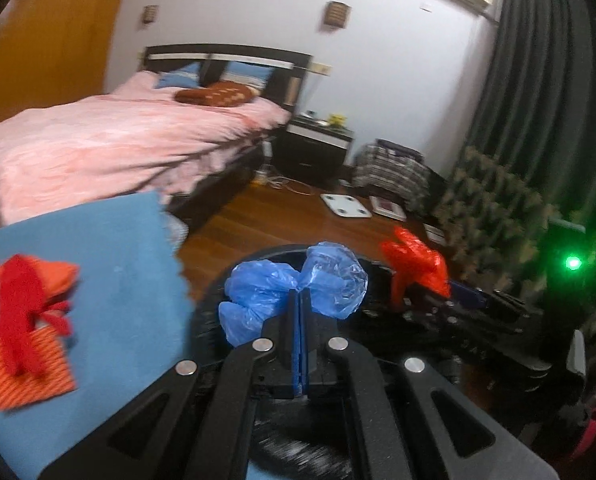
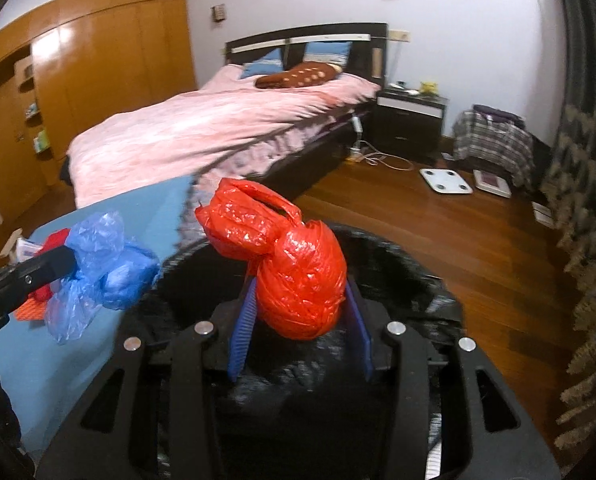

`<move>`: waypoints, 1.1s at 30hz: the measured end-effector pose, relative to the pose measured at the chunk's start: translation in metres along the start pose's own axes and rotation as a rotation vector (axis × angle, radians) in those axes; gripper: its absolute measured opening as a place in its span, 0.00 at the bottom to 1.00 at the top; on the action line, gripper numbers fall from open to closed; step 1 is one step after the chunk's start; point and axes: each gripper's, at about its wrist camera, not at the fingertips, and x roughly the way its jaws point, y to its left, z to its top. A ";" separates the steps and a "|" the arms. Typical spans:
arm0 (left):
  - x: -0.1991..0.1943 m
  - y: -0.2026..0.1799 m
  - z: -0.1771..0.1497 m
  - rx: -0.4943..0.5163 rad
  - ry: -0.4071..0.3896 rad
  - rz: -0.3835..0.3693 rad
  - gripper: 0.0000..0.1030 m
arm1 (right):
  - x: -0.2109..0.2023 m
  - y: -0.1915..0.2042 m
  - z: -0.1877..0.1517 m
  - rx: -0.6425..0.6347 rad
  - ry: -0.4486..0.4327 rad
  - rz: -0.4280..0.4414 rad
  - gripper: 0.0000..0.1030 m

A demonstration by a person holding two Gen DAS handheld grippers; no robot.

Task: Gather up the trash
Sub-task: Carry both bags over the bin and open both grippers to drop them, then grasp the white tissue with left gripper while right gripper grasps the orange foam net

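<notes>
The left gripper [image 1: 299, 294] has its jaws clamped on a crumpled blue plastic bag [image 1: 294, 286]. The right gripper [image 2: 298, 300] has jaws apart around a knotted, crinkled red plastic bag [image 2: 294, 268], seemingly loose. Both hang above the black-lined bin [image 2: 417, 276].

A blue-covered bench [image 1: 110, 264] carries red and orange cloths [image 1: 30, 320]. The wooden floor [image 2: 437, 232] bears a black bin [image 2: 417, 280], a white scale [image 2: 445, 180] and the bed [image 2: 218, 128].
</notes>
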 end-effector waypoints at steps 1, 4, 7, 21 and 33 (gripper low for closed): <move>0.003 -0.002 -0.001 0.004 0.001 -0.011 0.10 | 0.002 -0.005 0.001 0.010 0.000 -0.012 0.55; 0.006 -0.005 0.000 -0.008 -0.009 -0.026 0.52 | 0.000 -0.014 -0.001 0.027 -0.011 -0.048 0.74; -0.002 0.001 -0.003 -0.004 -0.029 0.015 0.60 | -0.003 -0.017 -0.002 0.029 -0.031 -0.072 0.87; -0.101 0.124 -0.038 -0.122 -0.094 0.433 0.83 | 0.010 0.084 0.012 -0.082 -0.038 0.119 0.93; -0.147 0.230 -0.081 -0.258 -0.080 0.733 0.78 | 0.037 0.202 0.016 -0.204 -0.040 0.277 0.93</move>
